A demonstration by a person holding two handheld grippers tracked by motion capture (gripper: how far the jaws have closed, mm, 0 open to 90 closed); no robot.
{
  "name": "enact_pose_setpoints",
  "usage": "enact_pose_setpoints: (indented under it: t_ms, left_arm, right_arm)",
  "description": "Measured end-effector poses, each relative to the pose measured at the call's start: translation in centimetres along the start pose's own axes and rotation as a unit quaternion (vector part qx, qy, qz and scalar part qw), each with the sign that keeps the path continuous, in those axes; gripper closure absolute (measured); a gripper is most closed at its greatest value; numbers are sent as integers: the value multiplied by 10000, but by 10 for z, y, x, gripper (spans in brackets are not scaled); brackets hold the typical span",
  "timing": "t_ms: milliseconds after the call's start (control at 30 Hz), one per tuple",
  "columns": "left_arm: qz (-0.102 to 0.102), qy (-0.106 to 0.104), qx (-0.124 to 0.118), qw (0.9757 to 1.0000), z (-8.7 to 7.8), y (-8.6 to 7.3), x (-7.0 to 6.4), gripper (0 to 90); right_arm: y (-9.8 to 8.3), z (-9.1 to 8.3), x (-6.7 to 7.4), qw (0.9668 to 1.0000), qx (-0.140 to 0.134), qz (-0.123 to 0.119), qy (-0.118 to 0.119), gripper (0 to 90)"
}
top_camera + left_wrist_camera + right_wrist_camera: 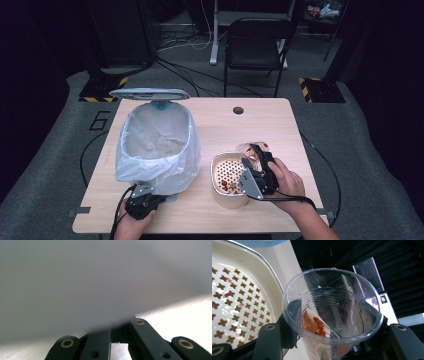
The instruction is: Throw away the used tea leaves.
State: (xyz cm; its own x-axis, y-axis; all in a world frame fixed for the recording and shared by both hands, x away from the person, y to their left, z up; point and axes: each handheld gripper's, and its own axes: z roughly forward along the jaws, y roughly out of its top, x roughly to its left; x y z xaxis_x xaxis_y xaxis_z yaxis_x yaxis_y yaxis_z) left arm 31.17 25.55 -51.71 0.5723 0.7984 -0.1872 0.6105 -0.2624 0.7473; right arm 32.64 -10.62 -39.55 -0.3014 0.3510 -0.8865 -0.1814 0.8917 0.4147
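Clear plastic cup (332,312) clamped in my right gripper (260,172), tipped beside the strainer basin (218,192); red scraps cling inside. Judged step: emptying. Next: more tilt over the perforations. My left gripper (142,202) is pinched shut, low against the lined bin (157,145).

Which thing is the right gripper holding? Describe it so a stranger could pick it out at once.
Start at the big white-lined bin on the wooden table, then move right to the cream strainer basin. Beside its far right corner, between the right gripper jaws, sits the clear plastic cup. It alone is see-through, ribbed, with red scraps at the bottom.
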Motion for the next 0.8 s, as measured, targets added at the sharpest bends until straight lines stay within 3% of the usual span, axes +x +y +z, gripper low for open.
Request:
enact_pose_setpoints:
  t_ms: [367,400,500,567,800]
  left_arm:
    - [1,-5,1,10000,0,0,0,900]
    - [-3,-6,0,10000,0,0,0,900]
    - [-1,-6,0,10000,0,0,0,900]
    - [-1,-6,0,10000,0,0,0,900]
    - [0,-4,1,10000,0,0,0,900]
  right_arm:
    - [1,1,12,9984,59,-529,-177,403]
    - [2,1,15,9972,64,-710,-224,404]
    - [2,1,17,9964,71,-818,-220,404]
    - [3,1,20,9943,64,-1028,-269,405]
    - [3,1,26,9912,80,-1287,-291,406]
